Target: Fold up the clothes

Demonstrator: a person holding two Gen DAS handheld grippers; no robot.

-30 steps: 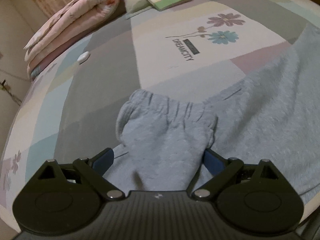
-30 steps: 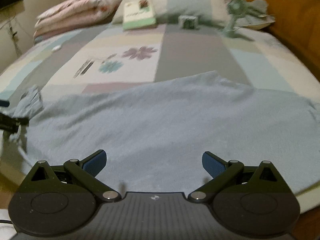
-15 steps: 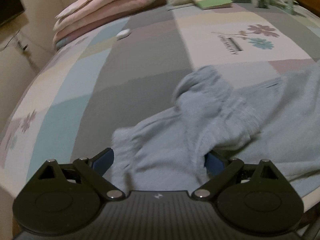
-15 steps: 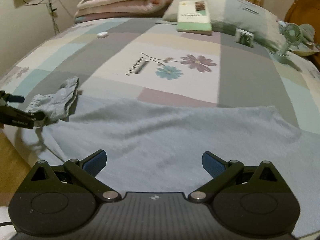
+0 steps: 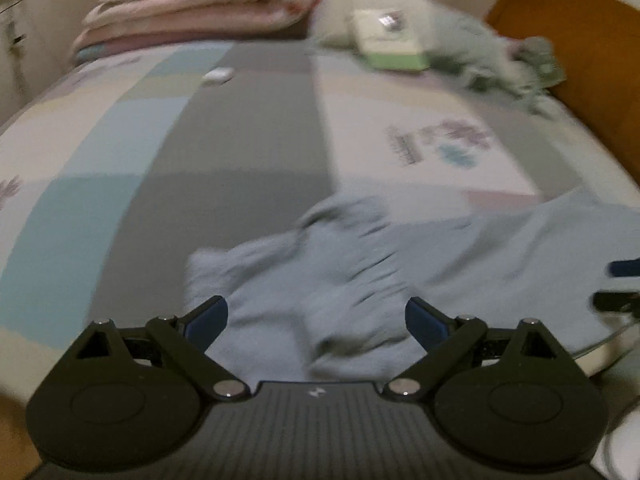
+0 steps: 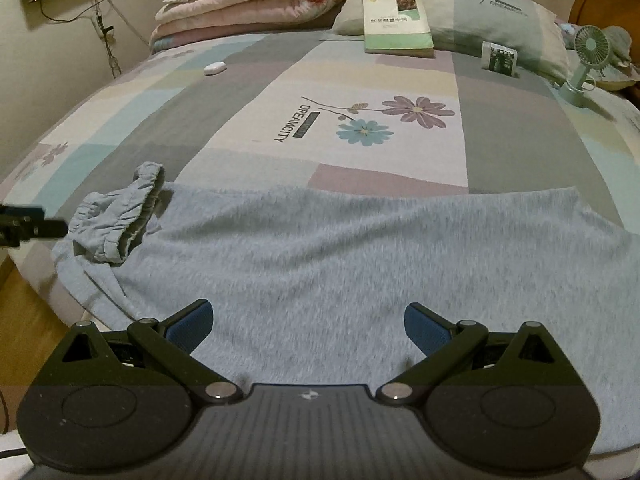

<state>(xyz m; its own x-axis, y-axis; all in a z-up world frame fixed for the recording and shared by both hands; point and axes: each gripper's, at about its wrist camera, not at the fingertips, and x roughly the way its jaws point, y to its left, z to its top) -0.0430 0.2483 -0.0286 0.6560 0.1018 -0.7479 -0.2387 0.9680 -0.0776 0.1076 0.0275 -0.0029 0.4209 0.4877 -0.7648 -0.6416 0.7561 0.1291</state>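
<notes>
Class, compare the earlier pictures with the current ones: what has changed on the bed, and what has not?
The left gripper carried the grey garment's cuff inward over the body and has let go, jaws open. The right gripper stayed open above the garment; book and fan are unmoved.

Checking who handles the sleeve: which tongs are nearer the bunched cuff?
Left. The left tongs sit right at the cuff, open, cloth between them. The right tongs hover open over the garment's flat middle, well off to its side.
</notes>
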